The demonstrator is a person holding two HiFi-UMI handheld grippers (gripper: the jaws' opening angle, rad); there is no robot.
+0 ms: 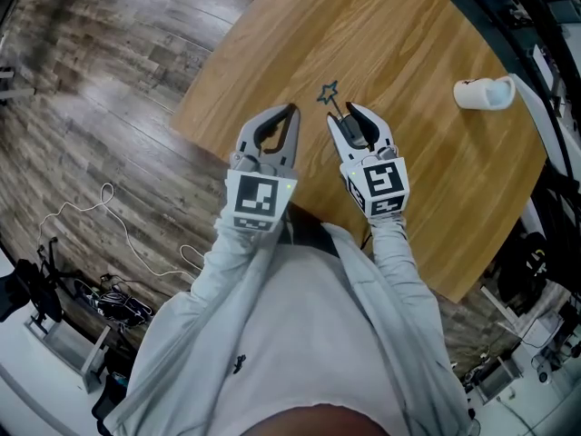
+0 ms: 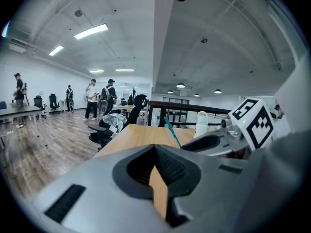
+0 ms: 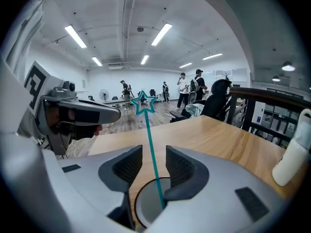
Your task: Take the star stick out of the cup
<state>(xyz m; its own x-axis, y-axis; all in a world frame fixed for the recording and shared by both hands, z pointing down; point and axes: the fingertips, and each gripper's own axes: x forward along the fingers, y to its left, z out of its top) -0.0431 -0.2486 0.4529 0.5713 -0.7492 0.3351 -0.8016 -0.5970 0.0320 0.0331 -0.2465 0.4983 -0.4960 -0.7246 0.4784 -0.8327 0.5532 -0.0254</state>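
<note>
The right gripper's [image 3: 153, 155] jaws stood spread either side of the stick [image 3: 147, 130], which seemingly stood in the half-hidden cup [image 3: 139, 200]. The left gripper [image 2: 155, 149] was pressed together, empty. An off-centre pinch might have tipped the cup.

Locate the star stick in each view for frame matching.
Head view: star stick upper centre, just ahead of the right tool.
Left gripper view: teal sliver right of centre.
Right gripper view: centre, standing in the cup between the tool's open jaws.
Shared landmark: white object on the table.
</note>
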